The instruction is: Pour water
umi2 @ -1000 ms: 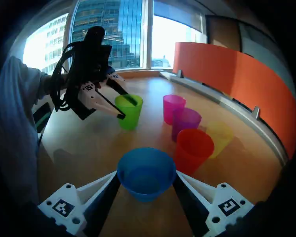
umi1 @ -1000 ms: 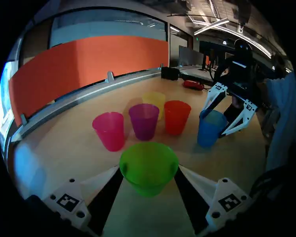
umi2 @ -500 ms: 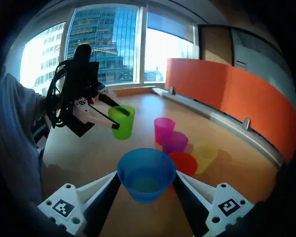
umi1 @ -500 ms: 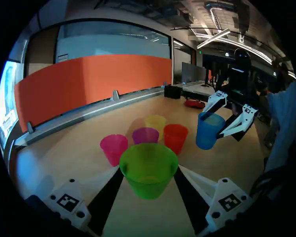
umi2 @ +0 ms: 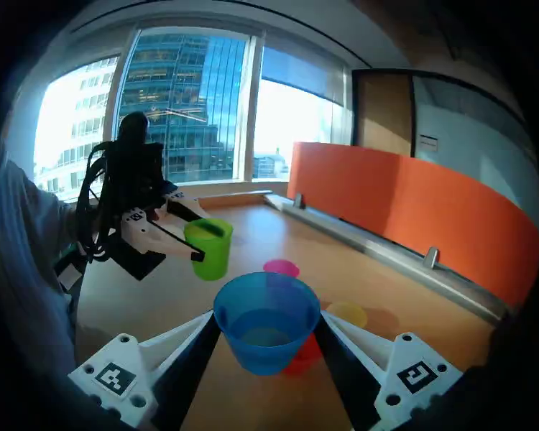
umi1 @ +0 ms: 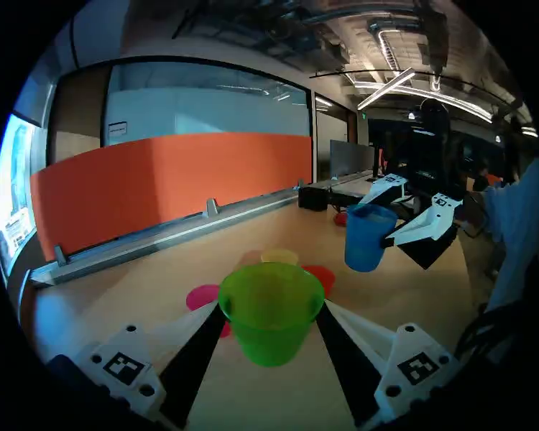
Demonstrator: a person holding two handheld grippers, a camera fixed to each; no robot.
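Left gripper view, nearest: the left gripper (umi1: pixel 270 313) has its two white fingers closed against opposite sides of an upright green cup (umi1: pixel 271 327), which sits between the fingertips with its rim level. Just beyond and below that cup, on the wooden table (umi1: pixel 420 294), stand a pink cup (umi1: pixel 200 295), a red cup (umi1: pixel 321 273) and a yellow cup (umi1: pixel 279 256), grouped close together and partly hidden behind the green one. Farther off to the right, the right gripper (umi1: pixel 384 228) grips a blue cup (umi1: pixel 366 238) upright and clear of the table; the two held cups are well apart. An orange partition (umi1: pixel 162 183) runs along the table's far edge. Right gripper view, nearest: the right gripper's fingers press on both sides of the blue cup, whose floor shows a pale patch, possibly a little liquid. Beyond it, the left gripper carries the green cup above the table, with tall windows (umi2: pixel 190 115) behind.
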